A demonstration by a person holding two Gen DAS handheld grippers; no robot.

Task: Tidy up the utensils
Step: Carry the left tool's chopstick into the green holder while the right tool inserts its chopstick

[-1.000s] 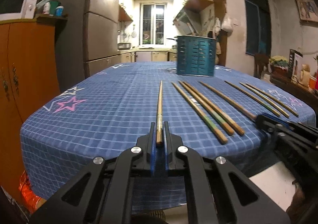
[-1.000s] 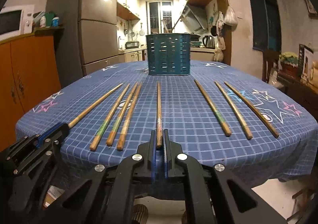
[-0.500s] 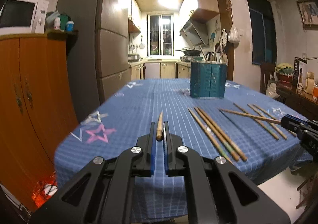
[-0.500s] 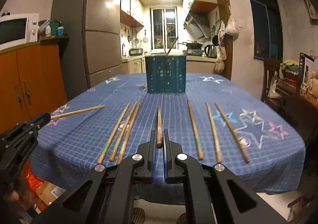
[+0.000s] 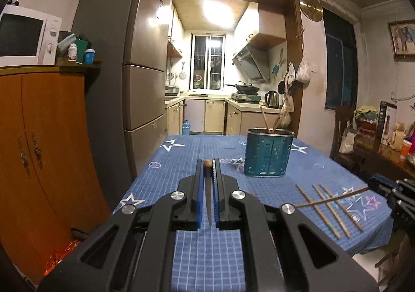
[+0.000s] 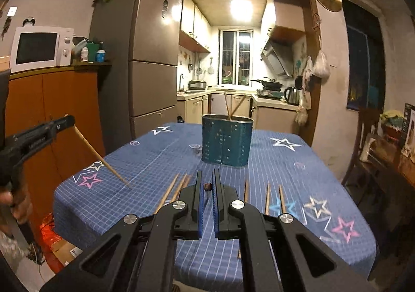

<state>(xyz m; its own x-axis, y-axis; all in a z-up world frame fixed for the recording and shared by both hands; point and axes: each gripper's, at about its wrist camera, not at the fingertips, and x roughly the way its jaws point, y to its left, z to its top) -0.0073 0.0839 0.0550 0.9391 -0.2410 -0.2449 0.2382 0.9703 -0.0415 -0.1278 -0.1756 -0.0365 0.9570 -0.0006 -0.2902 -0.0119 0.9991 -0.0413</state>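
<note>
**Both tools carrying a chopstick each, holder not reached yet**

Left tool [image 5: 207, 170] is pinching one chopstick [image 5: 207, 164], seen end-on at frame centre in its own view. In the right wrist view that same stick [image 6: 99, 155] is slanting down from the left tool [image 6: 39, 133] at the left edge, tip hanging just above the bench [image 6: 145, 157]. Right tool [image 6: 207, 183] is also pressed together on a chopstick [image 6: 207, 186], only the butt end showing between the pads. From the left view it is sticking out leftward from the right tool [image 5: 386, 185] at the right edge, crossing over the loose chopsticks [image 5: 329, 207] lying lower right on the blue cloth.

Teal holder [image 6: 227, 143] is standing mid-bench, centre of frame, with two sticks already leaning inside it.

Risks, as I judge them: both grips are sitting near one end, so the long free ends can swing or pivot in the pads. The drooping tip could snag the cloth or miss the rim. A stick hitting the wall could tip the holder. Both tools heading for the same opening could clash.

Hard to make out: the tool bodies are covering the near ends of the loose sticks in the right view, so their count is unclear. Holder interior is not visible. Only part of a hand [image 6: 15, 203] is showing, lower left.
</note>
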